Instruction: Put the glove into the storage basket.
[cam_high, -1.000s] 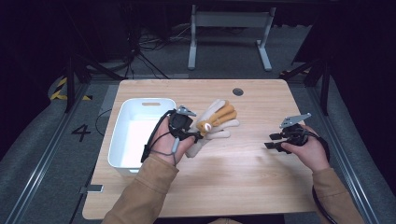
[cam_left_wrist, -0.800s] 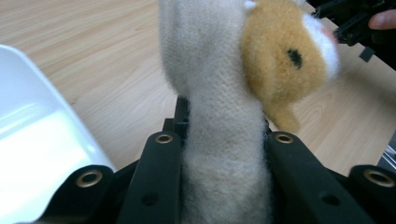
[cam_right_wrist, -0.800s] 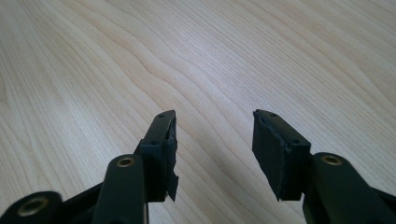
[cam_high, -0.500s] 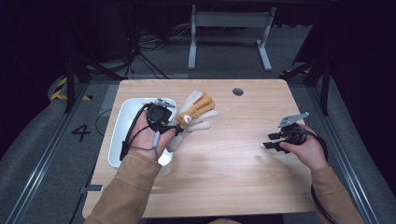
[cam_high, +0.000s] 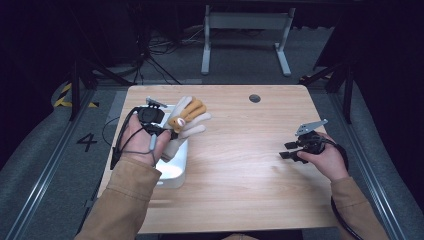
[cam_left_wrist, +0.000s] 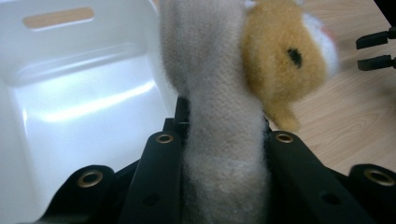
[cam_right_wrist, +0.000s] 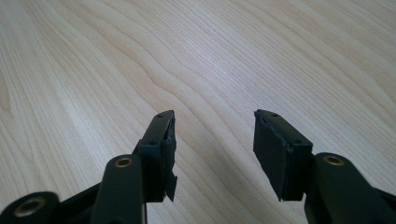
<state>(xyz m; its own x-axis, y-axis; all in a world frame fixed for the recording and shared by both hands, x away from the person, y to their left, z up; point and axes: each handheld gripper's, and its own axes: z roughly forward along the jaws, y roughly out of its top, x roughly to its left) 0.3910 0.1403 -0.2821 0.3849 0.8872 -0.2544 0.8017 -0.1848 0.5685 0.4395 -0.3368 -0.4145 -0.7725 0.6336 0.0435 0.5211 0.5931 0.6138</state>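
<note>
SITE: lab recording bay | EVIDENCE: wooden tabletop (cam_high: 240, 165); floor numeral "4" (cam_high: 87, 142); hazard tape (cam_high: 64, 95); loose cables (cam_high: 162, 47); dark surround

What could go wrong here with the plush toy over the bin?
The left claw pinches the toy by one thin limb, so it could slip free. In the high view most of the toy hangs past the bin rim over the table; released now, it may land outside.

Fuzzy plush toy (cam_left_wrist: 224, 140), glossy plastic bin (cam_left_wrist: 84, 107), matt wooden table (cam_right_wrist: 233, 56)
</note>
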